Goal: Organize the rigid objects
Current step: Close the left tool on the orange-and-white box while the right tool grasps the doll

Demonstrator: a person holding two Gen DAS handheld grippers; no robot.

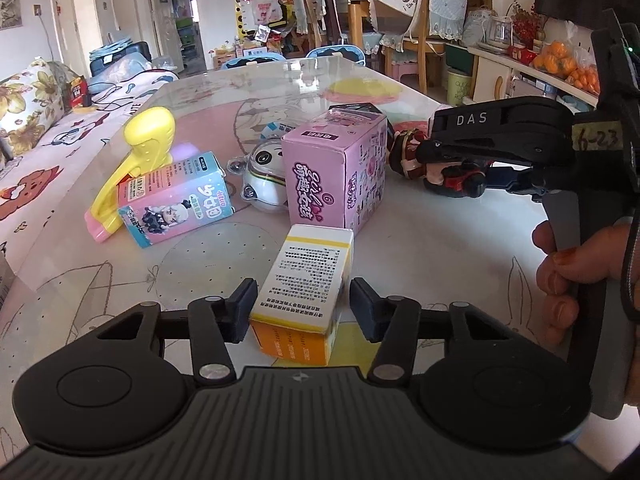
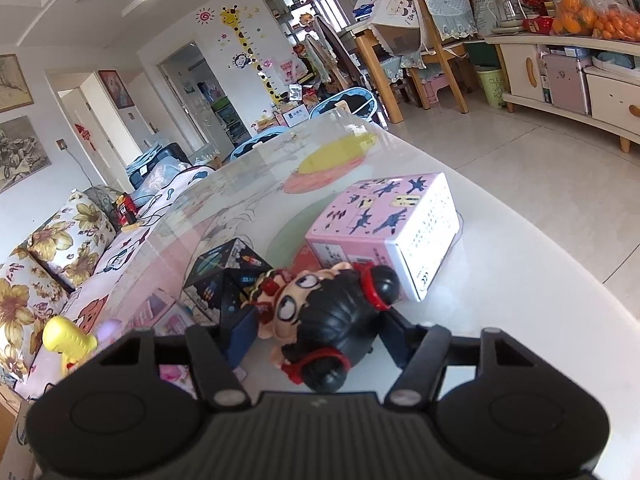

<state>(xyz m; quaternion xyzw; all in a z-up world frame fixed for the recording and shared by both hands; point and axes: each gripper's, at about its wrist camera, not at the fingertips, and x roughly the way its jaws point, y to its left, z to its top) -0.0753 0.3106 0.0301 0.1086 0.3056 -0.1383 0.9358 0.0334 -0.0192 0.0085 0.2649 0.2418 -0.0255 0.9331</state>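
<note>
Left hand-held gripper (image 1: 303, 306): pads bracket the medicine box (image 1: 306, 288), gap on one side; centre it | Right hand-held gripper (image 2: 316, 340): clamped on the doll figurine (image 2: 320, 320); lift straight off the table (image 2: 500, 280).

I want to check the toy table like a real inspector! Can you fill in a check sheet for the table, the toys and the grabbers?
Surface: table with a glossy cartoon-print top.
Job's things: yellow-and-white box lying between the left gripper fingers; doll figure lying in the right gripper.
Clutter: pink box, pastel box, panda toy, yellow toy, dark space-print box, pink-and-white box.
Grippers: left jaws part closed, a gap showing on one side of the box; right shut on the doll.
Cables: a dark cable on the sofa.
Surroundings: sofa, chairs, sideboard with bagged oranges.
</note>
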